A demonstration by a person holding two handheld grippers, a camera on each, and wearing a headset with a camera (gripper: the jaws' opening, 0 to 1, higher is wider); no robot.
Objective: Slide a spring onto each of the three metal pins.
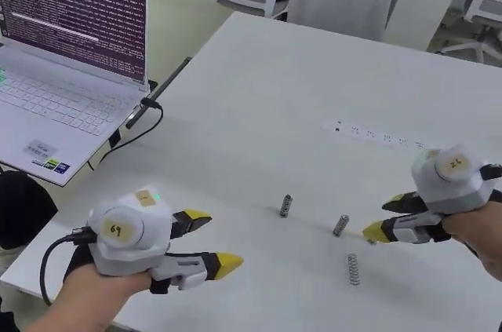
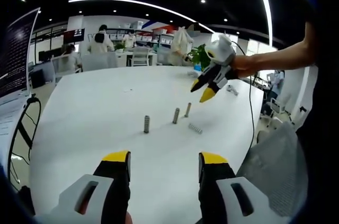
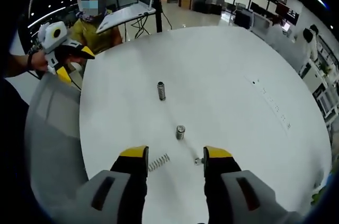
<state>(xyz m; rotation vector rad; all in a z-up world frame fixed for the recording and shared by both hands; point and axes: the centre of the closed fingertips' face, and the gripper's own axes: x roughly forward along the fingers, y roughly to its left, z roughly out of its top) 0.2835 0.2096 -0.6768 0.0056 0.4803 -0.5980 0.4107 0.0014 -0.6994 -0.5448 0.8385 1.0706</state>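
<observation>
Opposed low views across shared table (image 2: 79,107)

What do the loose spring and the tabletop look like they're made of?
Loose spring: bare metal wire, probably steel, judging by its grey, glinting coils. Tabletop: smooth matte white, likely laminate or painted board; the surface alone does not settle which.

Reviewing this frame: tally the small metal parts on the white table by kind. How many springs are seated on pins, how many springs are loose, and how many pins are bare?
Upright coiled metal springs seated on pins: 2
Loose coiled metal spring lying flat: 1
Bare thin metal pin: 1
Total: 4
</observation>
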